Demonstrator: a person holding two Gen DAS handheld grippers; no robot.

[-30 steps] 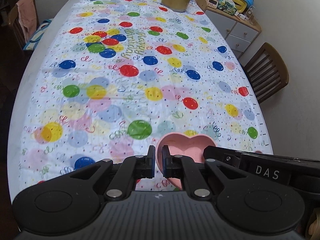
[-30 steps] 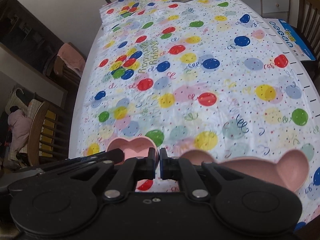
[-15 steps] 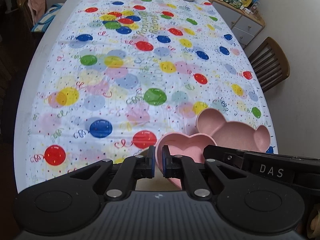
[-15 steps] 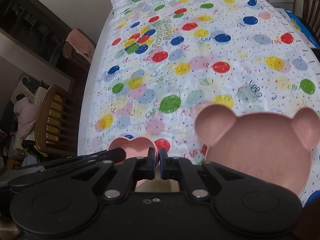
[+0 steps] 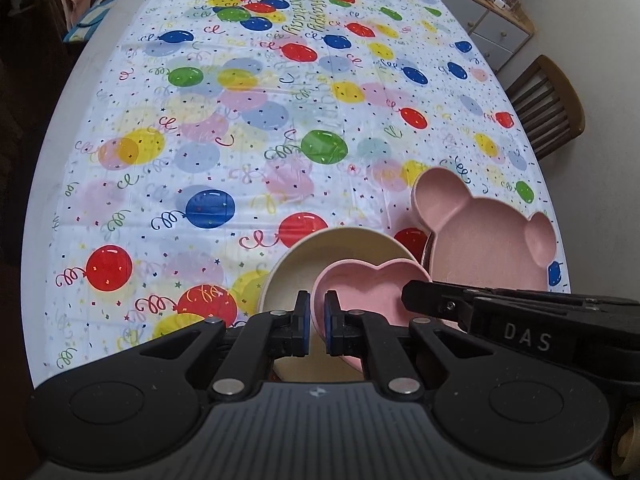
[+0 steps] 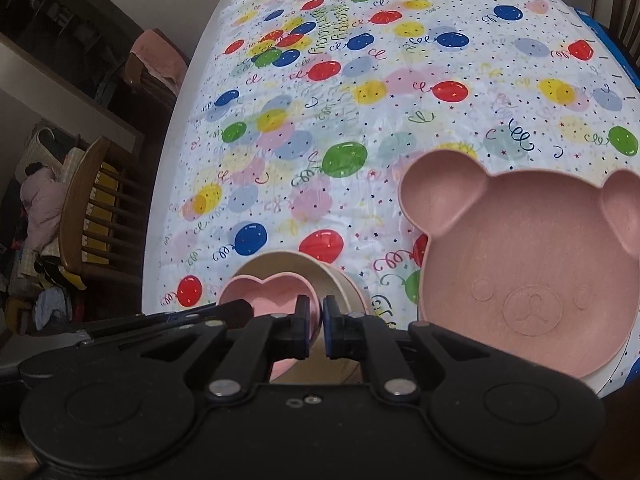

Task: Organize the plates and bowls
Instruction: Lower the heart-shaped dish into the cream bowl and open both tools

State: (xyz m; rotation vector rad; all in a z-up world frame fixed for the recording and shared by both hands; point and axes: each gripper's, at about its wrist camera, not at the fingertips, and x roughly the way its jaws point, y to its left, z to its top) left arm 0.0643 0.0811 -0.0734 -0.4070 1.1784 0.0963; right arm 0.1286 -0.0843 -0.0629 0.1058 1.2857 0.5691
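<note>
Balloon-print counter [image 5: 248, 128]: left gripper [image 5: 316, 316] pinches the heart bowl [image 5: 368, 292] over a cream bowl [image 5: 304, 264]; right gripper [image 6: 316, 322] clenches its other rim.

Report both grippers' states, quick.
Left gripper: closed on the pink heart bowl rim.
Right gripper: closed on the same bowl's opposite rim.

My long table [image 5: 52, 184] wears a balloon-print birthday cloth [image 5: 256, 128]. A wooden chair [image 5: 548, 104] stands at its right against a pale wall [image 5: 600, 20], beyond it a drawer unit [image 5: 496, 36] crowded with clutter. On my left, another wooden chair [image 6: 92, 208] faces a dim, cluttered corner.
</note>
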